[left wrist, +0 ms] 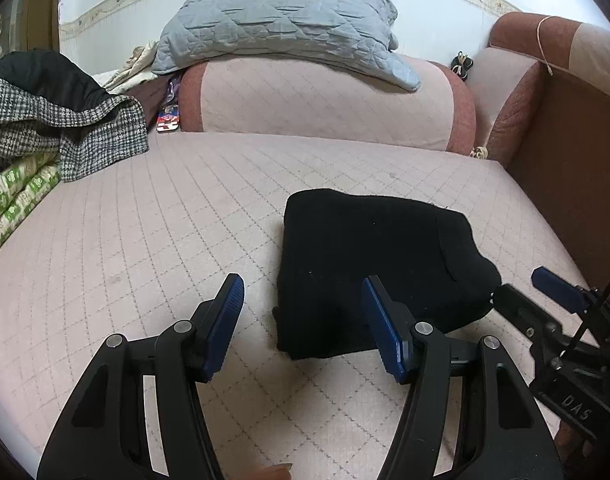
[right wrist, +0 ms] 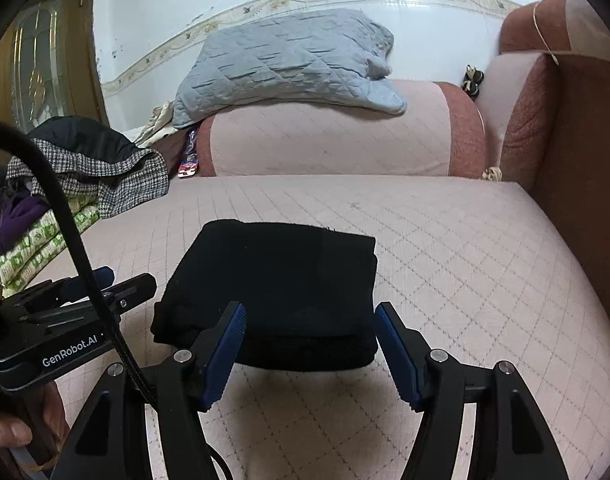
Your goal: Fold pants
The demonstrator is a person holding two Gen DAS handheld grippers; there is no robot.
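**Pants folded, both grippers standing off**

Sofa seat [left wrist: 145,240], quilted pink and broad, carries the work; it gives a flat, soft bed wide enough for the garment, which is probably why the folding is done here and not on the cluttered left end. Far behind it a grey quilted pillow [left wrist: 281,20] lies over the backrest, and a heap of houndstooth and dark clothing [left wrist: 65,120] sits at the far left, well apart from the job.

The black pants [right wrist: 281,280] lie near the middle of the seat as a compact, thick rectangle with stacked layers showing at the near edge, so the folding looks finished or nearly so.

The right gripper [right wrist: 311,350] sits just short of that near edge, its fingers spread apart and holding nothing. The left gripper [left wrist: 303,322] is at the bundle's near left corner, fingers likewise apart and empty, one finger overlapping the cloth in view; whether it touches I cannot tell.
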